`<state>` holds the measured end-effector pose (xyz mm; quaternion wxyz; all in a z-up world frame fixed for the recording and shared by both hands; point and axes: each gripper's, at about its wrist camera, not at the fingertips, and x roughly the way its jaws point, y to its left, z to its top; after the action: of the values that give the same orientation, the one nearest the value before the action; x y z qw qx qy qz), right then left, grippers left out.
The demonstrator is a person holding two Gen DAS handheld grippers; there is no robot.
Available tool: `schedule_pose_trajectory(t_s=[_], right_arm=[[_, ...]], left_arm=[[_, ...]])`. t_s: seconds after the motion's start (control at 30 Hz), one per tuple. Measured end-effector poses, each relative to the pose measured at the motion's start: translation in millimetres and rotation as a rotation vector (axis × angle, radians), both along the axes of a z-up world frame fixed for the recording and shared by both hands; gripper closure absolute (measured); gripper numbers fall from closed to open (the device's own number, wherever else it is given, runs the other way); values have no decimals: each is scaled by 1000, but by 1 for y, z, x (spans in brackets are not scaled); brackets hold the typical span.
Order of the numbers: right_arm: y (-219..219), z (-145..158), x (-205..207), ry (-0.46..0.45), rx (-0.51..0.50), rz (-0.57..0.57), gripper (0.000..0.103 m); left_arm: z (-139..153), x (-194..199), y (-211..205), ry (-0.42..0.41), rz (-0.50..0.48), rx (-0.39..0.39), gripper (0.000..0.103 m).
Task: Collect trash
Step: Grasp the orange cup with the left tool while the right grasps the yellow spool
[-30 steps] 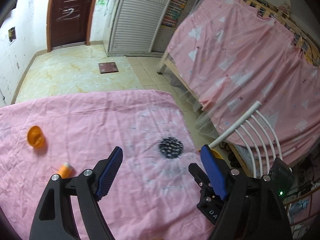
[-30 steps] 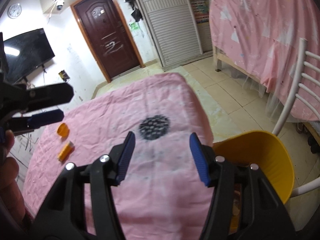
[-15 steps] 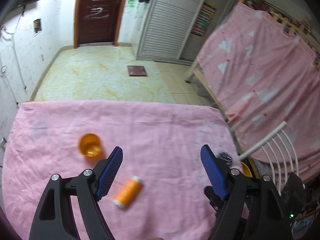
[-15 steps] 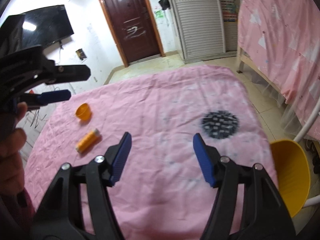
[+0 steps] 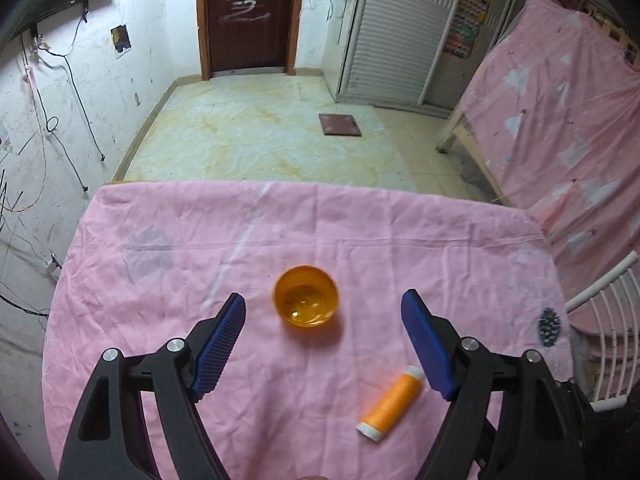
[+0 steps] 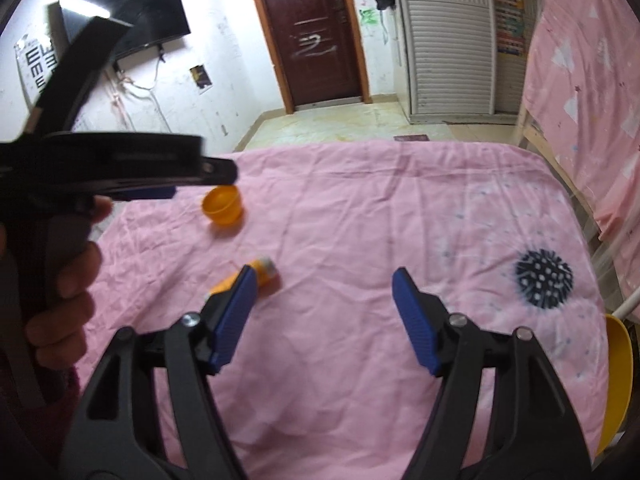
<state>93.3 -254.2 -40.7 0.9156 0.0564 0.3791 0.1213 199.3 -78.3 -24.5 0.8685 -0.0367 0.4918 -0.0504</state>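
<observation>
A small orange cup [image 5: 306, 299] stands upright on the pink cloth, framed between the open fingers of my left gripper [image 5: 323, 330], which hovers just short of it. An orange thread spool [image 5: 391, 406] with white ends lies on its side near the right finger. In the right wrist view the cup [image 6: 222, 205] sits at the far left and the spool [image 6: 262, 269] is partly hidden behind the left finger of my right gripper [image 6: 323, 306], which is open and empty above the cloth. The left gripper [image 6: 152, 191] shows there from the side, above the cup.
The pink cloth [image 5: 360, 240] covers the table and has a dark dotted patch [image 6: 543, 277] at the right. A yellow bin [image 6: 618, 376] stands beyond the right edge beside a white chair [image 5: 608, 320]. A pink-draped bed frame [image 5: 560, 120] stands to the right.
My left gripper has swung left so the cup now sits between its fingers and the spool lies near its right finger. My right gripper has turned left; the yellow bin slid to its right edge.
</observation>
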Motion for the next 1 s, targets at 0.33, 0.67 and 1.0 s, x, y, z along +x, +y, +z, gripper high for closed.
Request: schedule_pose_trajectory(t_s=[0.33,0.67,1.0], right_arm=[[29,-2,1,16,-19,91,29],[41,-5,5,38,-19,137,28],[58,-7,16,61,-31,171,28]], left_arm=[[-23,16,9,58,13,11,30],[-34,22,5,72,-6,25,46],[-33,25,2,52,-13,41,69]])
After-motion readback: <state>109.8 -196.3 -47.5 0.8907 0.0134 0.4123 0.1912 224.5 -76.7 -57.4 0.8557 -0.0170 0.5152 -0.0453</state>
